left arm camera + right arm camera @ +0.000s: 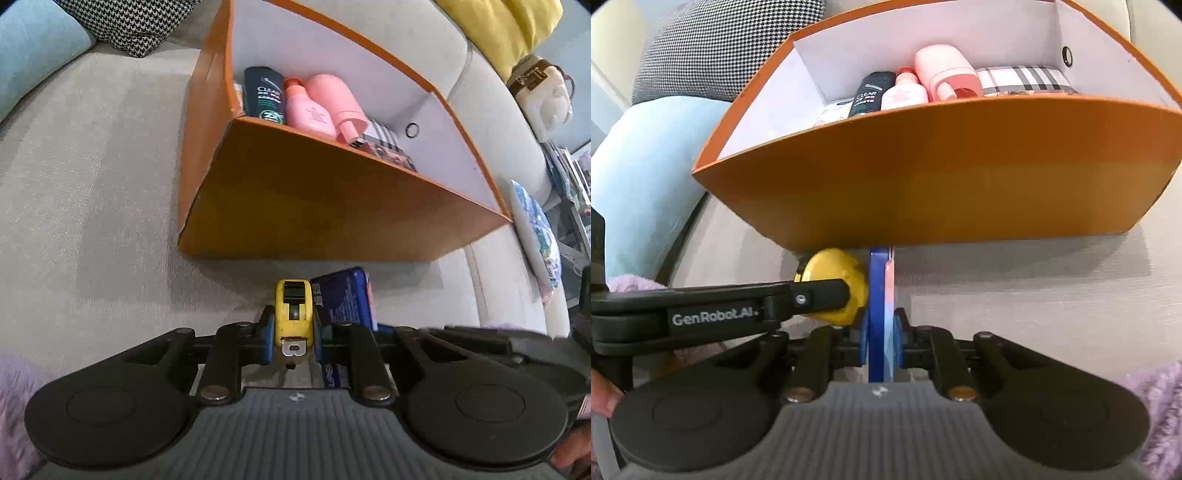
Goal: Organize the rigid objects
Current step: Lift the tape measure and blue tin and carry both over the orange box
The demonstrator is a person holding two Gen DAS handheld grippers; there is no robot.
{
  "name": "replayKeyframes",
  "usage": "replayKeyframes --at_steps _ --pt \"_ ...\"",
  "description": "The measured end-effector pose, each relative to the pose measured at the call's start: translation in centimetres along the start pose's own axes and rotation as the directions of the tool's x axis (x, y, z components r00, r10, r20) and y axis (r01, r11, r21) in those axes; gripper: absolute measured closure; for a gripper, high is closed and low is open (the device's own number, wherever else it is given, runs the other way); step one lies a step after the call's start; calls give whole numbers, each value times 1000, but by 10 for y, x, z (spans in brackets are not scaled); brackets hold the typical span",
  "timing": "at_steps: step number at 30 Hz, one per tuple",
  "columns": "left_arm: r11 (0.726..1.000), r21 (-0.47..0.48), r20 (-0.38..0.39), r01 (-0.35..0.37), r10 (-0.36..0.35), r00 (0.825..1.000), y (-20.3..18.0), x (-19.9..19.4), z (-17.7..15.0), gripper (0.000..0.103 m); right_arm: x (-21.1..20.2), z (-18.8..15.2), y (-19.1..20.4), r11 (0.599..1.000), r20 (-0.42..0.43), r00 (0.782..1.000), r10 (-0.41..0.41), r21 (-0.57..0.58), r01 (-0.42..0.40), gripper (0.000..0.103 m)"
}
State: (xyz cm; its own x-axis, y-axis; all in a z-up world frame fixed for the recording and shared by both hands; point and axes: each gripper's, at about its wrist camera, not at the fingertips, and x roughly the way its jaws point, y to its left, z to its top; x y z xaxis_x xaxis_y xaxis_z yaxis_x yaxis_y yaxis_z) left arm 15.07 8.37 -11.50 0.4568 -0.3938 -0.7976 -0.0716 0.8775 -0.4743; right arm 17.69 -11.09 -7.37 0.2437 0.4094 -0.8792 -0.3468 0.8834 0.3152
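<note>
Left gripper [293, 332] is clamped on a yellow tape measure [293, 310]; right gripper [881, 339] pinches a thin blue box [881, 295]. The orange bin [942, 177] sits at twelve o'clock.

Home living room. Everything sits on a light grey fabric sofa [92, 177]. On it: an orange box [332, 206] with household toiletries inside. Behind the box, a houndstooth cushion [133, 22] and pale blue cushion [33, 44]; a yellow cushion [509, 29] toward its far right. A patterned pillow [535, 236] lies just right of the box.
</note>
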Motion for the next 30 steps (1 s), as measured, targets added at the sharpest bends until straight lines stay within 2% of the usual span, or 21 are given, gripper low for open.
replayKeyframes --at_steps 5,9,15,19,23,30 --pt "999 2 17 42 -42 999 -13 -27 2 82 -29 7 0 999 6 1000 18 -38 -18 90" --pt "998 30 62 54 -56 997 -32 -53 16 82 -60 19 1 998 39 999 24 -62 -22 90" --pt "994 61 163 88 -97 982 -59 -84 56 82 -104 53 2 995 131 989 64 -81 -53 90" --pt "995 70 207 78 -91 974 -68 -92 82 82 -124 80 4 994 205 976 71 -93 -53 90" --pt "997 45 202 67 -75 977 -66 -83 100 82 -120 108 -1 996 225 972 67 -65 -53 90" --pt "1000 19 103 18 -20 994 -56 -38 113 82 -72 134 -18 999 165 986 6 50 -15 90"
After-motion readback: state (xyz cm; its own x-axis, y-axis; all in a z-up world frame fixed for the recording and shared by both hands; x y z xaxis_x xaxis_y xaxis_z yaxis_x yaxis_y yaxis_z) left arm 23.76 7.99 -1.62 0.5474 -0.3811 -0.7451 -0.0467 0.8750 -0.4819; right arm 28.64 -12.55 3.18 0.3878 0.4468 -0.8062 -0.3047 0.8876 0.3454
